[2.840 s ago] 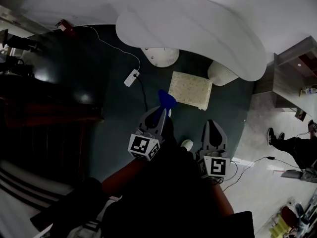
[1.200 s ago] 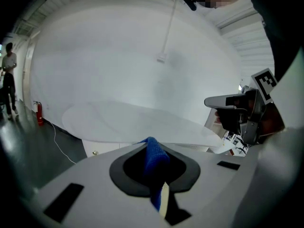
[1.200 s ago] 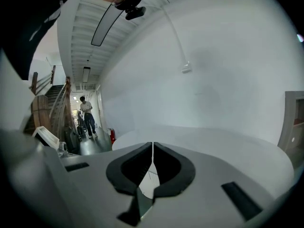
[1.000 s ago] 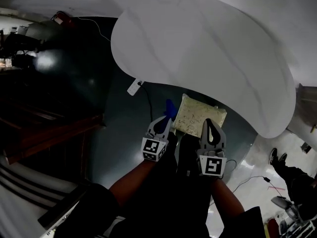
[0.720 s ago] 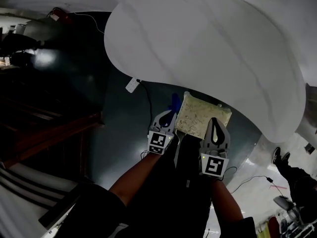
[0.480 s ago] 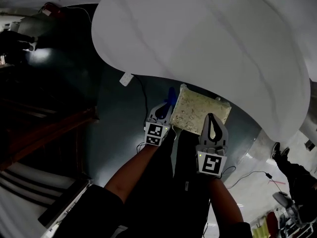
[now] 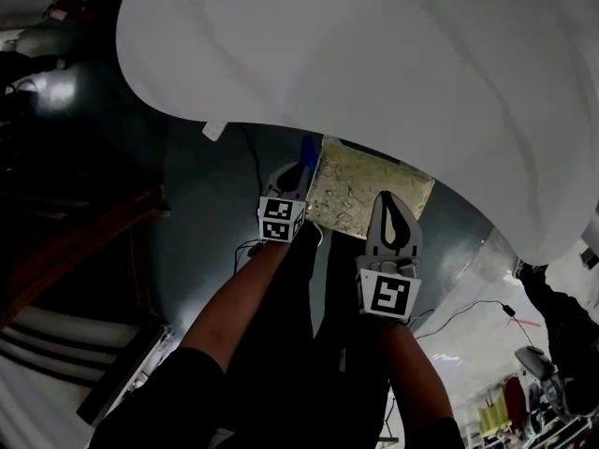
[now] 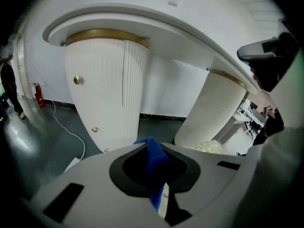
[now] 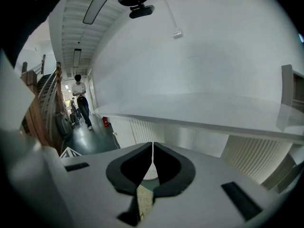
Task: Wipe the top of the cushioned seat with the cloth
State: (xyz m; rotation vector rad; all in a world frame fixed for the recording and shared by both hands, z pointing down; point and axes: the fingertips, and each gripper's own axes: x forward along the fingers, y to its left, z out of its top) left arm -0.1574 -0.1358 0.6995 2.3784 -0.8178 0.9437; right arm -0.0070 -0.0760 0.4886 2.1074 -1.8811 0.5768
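White tabletop [image 7: 374, 64] now looms nearer; left claw [image 7: 300, 168] keeps blue cloth [image 7: 307, 147].

The dark, glossy floor [image 7: 201, 223] carries the pale seat [image 7: 360, 187], its far edge under the white table [image 7: 374, 73]. A white power strip [image 7: 214, 130] lies near the seat, a dark cable [image 7: 251, 162] trailing from it. Two ribbed pedestals [image 8: 107, 94] stand on the floor
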